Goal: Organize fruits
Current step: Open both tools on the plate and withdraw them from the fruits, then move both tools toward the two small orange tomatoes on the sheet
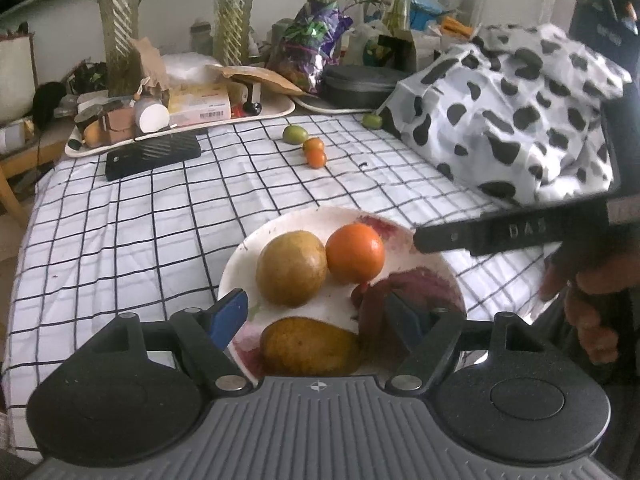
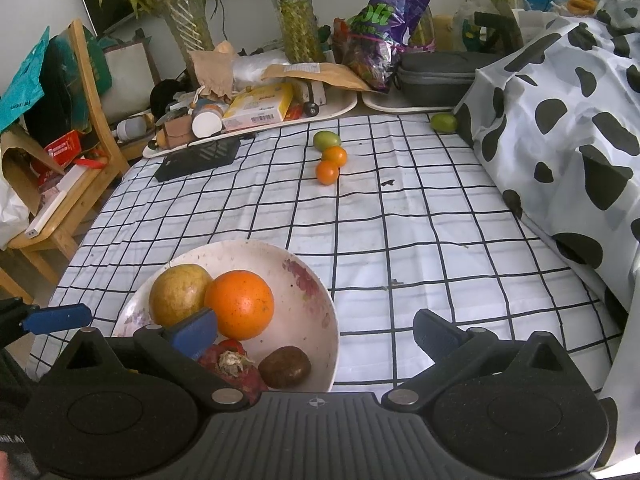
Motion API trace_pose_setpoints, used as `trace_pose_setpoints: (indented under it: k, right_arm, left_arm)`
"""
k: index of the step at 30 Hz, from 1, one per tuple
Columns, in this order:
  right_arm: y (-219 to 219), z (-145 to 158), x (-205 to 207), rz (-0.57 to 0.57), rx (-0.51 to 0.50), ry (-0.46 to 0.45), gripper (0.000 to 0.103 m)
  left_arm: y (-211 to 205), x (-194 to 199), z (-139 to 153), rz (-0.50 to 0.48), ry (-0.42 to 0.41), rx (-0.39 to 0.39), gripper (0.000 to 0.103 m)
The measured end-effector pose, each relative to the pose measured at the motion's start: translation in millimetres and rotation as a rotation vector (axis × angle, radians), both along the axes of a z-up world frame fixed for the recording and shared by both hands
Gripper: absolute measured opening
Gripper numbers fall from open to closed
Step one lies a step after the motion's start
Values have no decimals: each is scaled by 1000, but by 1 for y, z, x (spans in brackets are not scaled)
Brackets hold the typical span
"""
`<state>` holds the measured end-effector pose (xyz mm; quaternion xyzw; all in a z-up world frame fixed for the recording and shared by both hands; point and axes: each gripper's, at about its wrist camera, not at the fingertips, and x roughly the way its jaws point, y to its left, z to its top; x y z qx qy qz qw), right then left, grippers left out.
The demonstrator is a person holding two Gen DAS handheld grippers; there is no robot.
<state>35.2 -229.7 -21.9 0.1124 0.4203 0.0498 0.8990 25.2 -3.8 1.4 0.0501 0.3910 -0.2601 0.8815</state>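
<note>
"DAS" on the right tool's arm (image 1: 520,232); "oli" on purple bag (image 2: 380,12).

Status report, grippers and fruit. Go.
Left gripper open over plate, right gripper open, both empty. Four small fruits loose on cloth. Nothing blocking.

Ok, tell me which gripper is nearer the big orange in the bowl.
Left. The left gripper hovers open over the bowl, just short of the big orange; the right gripper sits beside the bowl's right rim.

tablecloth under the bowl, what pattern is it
White with a black grid of thin lines, the tablecloth shows best in the right wrist view.
</note>
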Motion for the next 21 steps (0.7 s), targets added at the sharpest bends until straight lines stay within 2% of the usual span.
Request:
trace_pose_setpoints:
  k: [5,16,21]
  right_arm:
    - [-1,0,3,-8,-12,-9,103]
    - [-10,-6,25,-29,-45,-2,103]
    - [-18,-10,43,-47,-60,4,103]
  left_arm:
    - [3,16,1,17,17,-36,75]
    - [-4,64,0,-8,-15,-24,75]
    - [-9,86,-1,-28,2,-54,75]
